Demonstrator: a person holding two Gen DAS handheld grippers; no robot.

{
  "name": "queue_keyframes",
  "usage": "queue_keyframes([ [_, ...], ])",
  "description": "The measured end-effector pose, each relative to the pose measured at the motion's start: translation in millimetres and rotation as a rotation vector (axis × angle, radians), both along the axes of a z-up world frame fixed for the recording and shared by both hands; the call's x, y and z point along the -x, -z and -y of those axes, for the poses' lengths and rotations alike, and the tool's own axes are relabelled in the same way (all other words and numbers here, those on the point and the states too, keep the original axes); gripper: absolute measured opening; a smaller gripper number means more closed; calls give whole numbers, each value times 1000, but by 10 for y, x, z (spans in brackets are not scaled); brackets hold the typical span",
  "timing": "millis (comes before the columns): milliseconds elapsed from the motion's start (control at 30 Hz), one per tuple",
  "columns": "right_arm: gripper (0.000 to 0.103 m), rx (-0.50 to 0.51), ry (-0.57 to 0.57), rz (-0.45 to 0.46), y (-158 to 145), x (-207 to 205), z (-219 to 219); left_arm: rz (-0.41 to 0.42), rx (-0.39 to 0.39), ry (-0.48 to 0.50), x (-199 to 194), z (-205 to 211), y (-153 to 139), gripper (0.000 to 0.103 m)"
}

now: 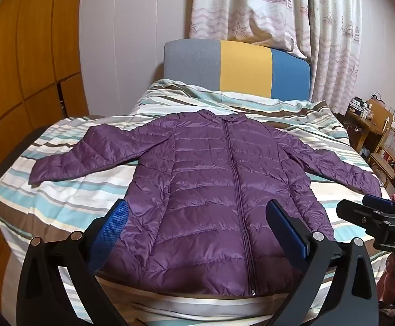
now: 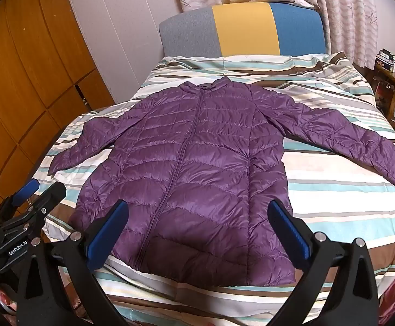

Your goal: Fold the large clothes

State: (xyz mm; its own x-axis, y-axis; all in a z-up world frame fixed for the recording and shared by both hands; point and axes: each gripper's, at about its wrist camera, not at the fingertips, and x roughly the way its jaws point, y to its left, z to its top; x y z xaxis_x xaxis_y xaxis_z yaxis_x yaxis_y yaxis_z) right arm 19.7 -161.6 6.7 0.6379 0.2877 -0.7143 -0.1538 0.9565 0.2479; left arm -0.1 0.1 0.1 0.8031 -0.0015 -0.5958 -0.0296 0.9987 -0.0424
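Striped bedding (image 1: 61, 198) is carrying a purple puffer jacket (image 1: 211, 190); left gripper (image 1: 197, 233) and right gripper (image 2: 197, 233) are hovering above its hem, angled downward, jaws spread wide, pinching nothing.

Jacket (image 1: 205, 190) lies flat on the bed (image 1: 69, 201), front up, zipped, collar toward the headboard (image 1: 238, 68) at the far end, hem at the near edge, one sleeve spread out to each side. Left gripper (image 1: 197, 233) and right gripper (image 2: 197, 233) both hang above the hem with jaws wide and nothing between them, left one left of the right one. Curtain (image 1: 279, 8) hangs behind the headboard, wardrobe (image 1: 20, 68) stands left of the bed, and a desk (image 1: 366, 125) with a chair (image 1: 390, 149) sits to the right.
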Motion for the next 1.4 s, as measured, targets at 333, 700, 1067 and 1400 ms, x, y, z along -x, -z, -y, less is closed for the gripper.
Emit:
queue_keyframes([
  [333,101,2,0,-3,-10,-2,-7,-24,1,-8,-17,-3,13,100],
  [700,101,2,1,-4,-2,-7,-4,-46,14,-17,-44,-42,56,100],
  [1067,101,1,2,-5,0,-14,4,-64,21,-18,-50,-29,102,100],
  [1400,101,0,3,-6,15,-12,6,-74,27,-19,-61,-40,133,100],
])
